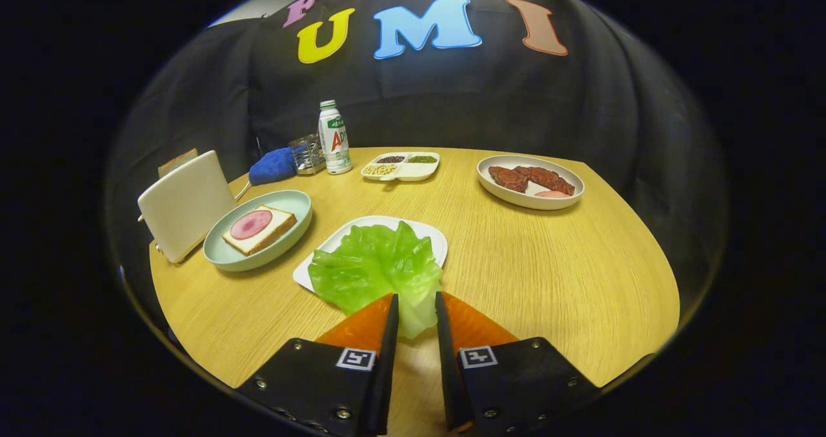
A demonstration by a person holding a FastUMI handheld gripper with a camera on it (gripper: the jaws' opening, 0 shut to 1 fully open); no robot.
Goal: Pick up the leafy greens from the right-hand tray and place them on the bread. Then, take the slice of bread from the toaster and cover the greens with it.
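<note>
One leaf of leafy greens (377,269), lower centre of the frame, lying on a white rectangular tray (423,233); its near edge hangs off the tray's front edge toward me. My gripper (416,311) has that near stem end between its two fingers, the narrow tip of the leaf running down into the gap; fingers are close together and look clamped on the leaf, both sides against it. Leaf's long axis runs from my fingers away toward the upper left, ruffled broad end pointing at the far side of the tray, narrow end pointing at me. One slice of bread (259,229) with one pink round slice of meat (251,224) on top, sitting in one pale green plate (284,230), left of the tray, apart from it. One toaster (186,204) at far left, just beside the plate; a brown edge (177,161) shows behind its top, can't tell if that is the bread slice. Upper centre: one bottle (334,138), upright, one blue cloth-like thing (272,166) and one clear glass thing (307,154) beside it. One divided dish (401,166) with three compartments of small grains. Upper right: one oval plate (530,182) with two dark red meat strips and one pink slice. All on one round wooden table (548,269).
</note>
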